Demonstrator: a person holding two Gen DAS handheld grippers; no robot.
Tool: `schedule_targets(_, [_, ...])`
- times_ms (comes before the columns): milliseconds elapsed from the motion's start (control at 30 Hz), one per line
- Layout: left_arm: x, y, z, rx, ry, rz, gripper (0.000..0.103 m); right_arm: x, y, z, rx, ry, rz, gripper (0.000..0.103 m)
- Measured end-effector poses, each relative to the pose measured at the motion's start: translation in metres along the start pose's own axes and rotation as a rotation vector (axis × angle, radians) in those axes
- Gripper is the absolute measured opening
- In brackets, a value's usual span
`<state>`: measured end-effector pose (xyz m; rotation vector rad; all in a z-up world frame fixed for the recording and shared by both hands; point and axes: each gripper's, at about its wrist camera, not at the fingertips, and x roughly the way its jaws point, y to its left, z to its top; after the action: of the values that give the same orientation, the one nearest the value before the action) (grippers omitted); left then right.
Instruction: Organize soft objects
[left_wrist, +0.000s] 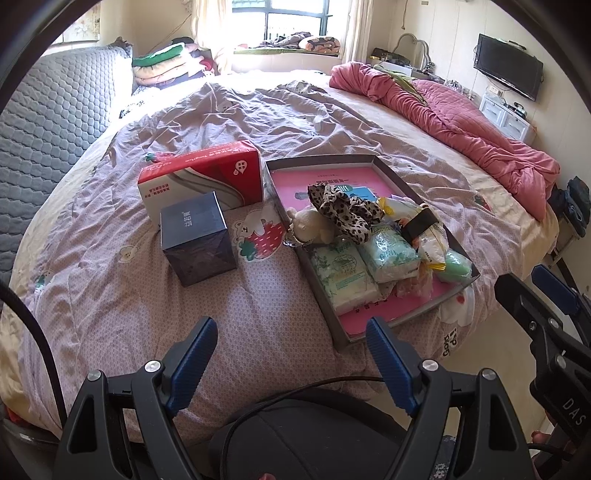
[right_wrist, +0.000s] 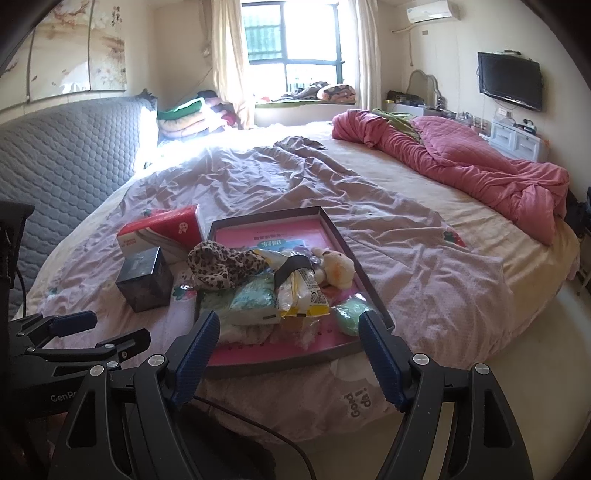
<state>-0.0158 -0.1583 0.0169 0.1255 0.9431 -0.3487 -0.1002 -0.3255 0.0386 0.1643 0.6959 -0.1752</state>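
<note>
A shallow grey tray with a pink floor lies on the bed and holds soft things: a leopard-print cloth, a cream plush toy, tissue packs, a yellow-edged bag and a pale green item. My left gripper is open and empty, short of the tray's near corner. My right gripper is open and empty, just before the tray's near edge.
A red and white box and a dark cube box stand left of the tray. A crumpled pink quilt lies at the far right. A grey padded headboard is at left.
</note>
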Motion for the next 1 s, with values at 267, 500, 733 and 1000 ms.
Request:
schedule_targets(267, [0.0025, 0.0001, -0.0006, 0.001, 0.009, 0.005, 0.082, 0.0026, -0.0032, -0.0015, 0.015, 0.008, 0.000, 0.079])
schedule_targets(500, [0.0052, 0.0008, -0.0019, 0.000, 0.017, 0.009, 0.082, 0.0036, -0.0052, -0.0020, 0.017, 0.010, 0.003, 0.079])
schedule_targets(733, [0.0067, 0.0017, -0.0023, -0.002, 0.023, 0.019, 0.082, 0.0037, -0.0052, -0.0020, 0.023, 0.012, 0.001, 0.079])
schedule_targets(1000, [0.0099, 0.0011, -0.0034, 0.004, 0.033, 0.031, 0.082, 0.0045, -0.0059, -0.0023, 0.024, 0.016, 0.003, 0.079])
